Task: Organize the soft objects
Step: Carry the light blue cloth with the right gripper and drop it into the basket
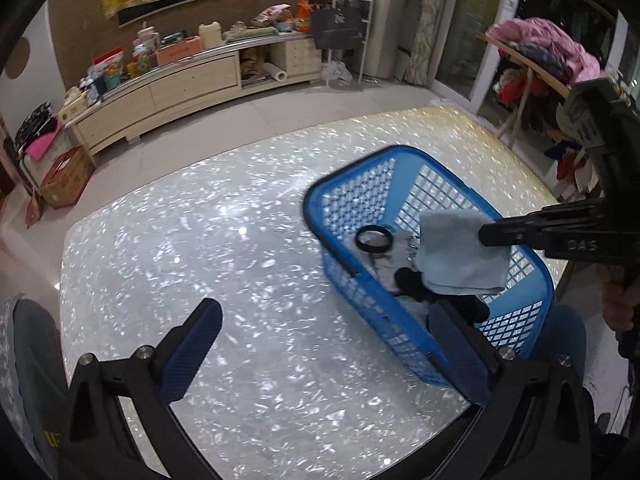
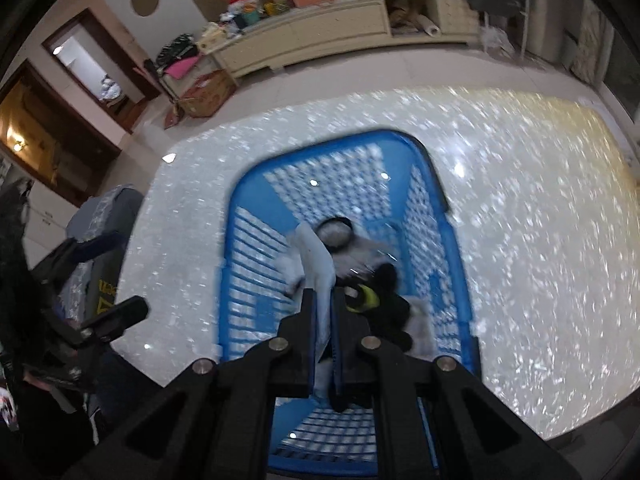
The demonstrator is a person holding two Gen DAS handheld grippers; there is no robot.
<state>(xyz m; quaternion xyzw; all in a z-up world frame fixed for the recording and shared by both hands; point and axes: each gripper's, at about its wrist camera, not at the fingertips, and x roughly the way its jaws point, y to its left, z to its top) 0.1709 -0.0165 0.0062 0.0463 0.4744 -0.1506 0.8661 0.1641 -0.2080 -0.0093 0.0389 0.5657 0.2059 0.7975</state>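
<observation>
While hanging over bare tabletop left of the blue basket, left gripper spread wide and carrying nothing, well off from the cloth. Further right, right gripper pinched tight on the pale blue cloth, dangling long-axis down above the basket's middle, over a black ring and dark soft pieces. Straight drop looks likely, walls clear all round, open table beyond both rims.
</observation>
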